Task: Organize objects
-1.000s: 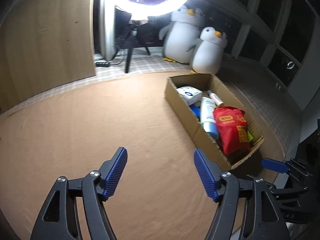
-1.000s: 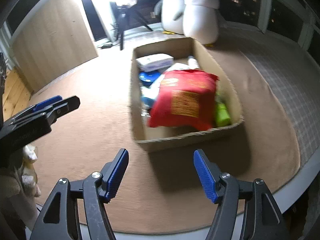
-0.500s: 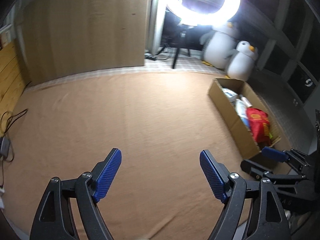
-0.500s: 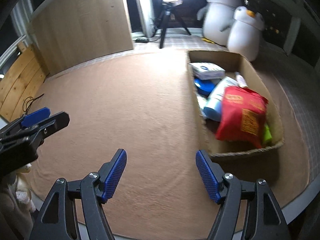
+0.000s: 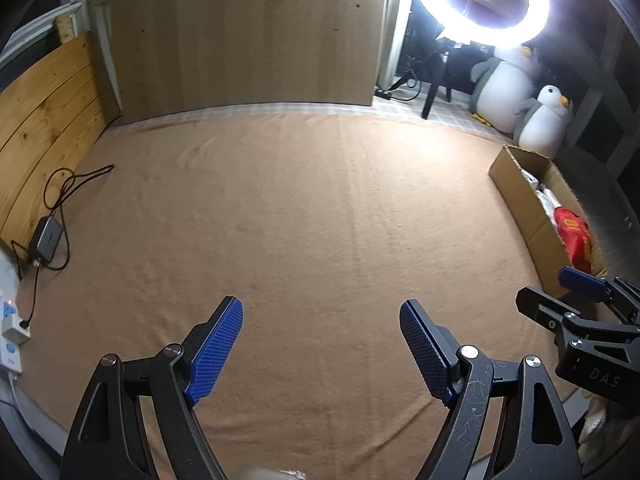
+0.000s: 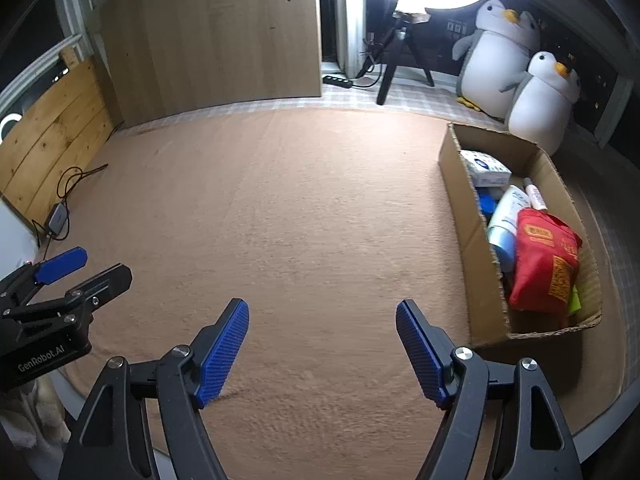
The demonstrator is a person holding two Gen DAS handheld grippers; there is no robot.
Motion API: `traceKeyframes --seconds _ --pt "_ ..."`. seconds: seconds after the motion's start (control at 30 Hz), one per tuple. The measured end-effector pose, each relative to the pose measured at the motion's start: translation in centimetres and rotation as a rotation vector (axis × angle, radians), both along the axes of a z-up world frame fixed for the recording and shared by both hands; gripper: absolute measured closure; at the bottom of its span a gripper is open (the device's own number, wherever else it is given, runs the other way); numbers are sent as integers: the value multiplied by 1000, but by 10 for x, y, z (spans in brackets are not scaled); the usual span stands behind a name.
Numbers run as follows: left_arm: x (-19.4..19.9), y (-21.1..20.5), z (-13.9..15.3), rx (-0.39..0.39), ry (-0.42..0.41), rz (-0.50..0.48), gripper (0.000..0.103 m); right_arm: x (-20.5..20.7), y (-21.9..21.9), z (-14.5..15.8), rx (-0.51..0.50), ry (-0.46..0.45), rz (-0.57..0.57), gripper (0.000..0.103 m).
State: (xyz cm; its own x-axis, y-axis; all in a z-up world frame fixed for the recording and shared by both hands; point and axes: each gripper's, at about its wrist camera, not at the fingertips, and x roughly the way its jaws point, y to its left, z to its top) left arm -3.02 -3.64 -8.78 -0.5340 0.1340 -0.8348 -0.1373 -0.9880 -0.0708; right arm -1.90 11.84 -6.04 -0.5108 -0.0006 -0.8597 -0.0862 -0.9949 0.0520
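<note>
A cardboard box stands on the brown blanket at the right, holding a red packet, a white and blue tube, a white pack and other items. In the left wrist view the same box lies at the far right. My right gripper hangs over bare blanket left of the box, its jaws opening with nothing between them. My left gripper is open and empty over the blanket's near part. Each gripper shows at the edge of the other's view.
Two plush penguins sit behind the box, beside a ring light on a tripod. A wooden panel stands at the back. A power adapter with cables and a power strip lie at the blanket's left edge.
Both grippers have drawn leftward and away from the box, which now sits farther right and smaller in both views. Their jaws stand a little wider than before.
</note>
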Motion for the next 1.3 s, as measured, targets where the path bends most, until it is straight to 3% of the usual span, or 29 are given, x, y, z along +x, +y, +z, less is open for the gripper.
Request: traceKeyframes --seconds 0.3,0.4,0.53,1.3 --pt "6 -15 0 10 3 15 19 2 -25 0 11 15 19 30" --pt "4 -18 0 6 6 15 12 2 -28 -1 14 18 15 30" --pt "4 -21 -1 4 10 10 12 3 -32 -1 15 22 6 30" --pt "-3 -27 -6 -5 -9 26 5 -2 -36 -2 32 20 -10 30"
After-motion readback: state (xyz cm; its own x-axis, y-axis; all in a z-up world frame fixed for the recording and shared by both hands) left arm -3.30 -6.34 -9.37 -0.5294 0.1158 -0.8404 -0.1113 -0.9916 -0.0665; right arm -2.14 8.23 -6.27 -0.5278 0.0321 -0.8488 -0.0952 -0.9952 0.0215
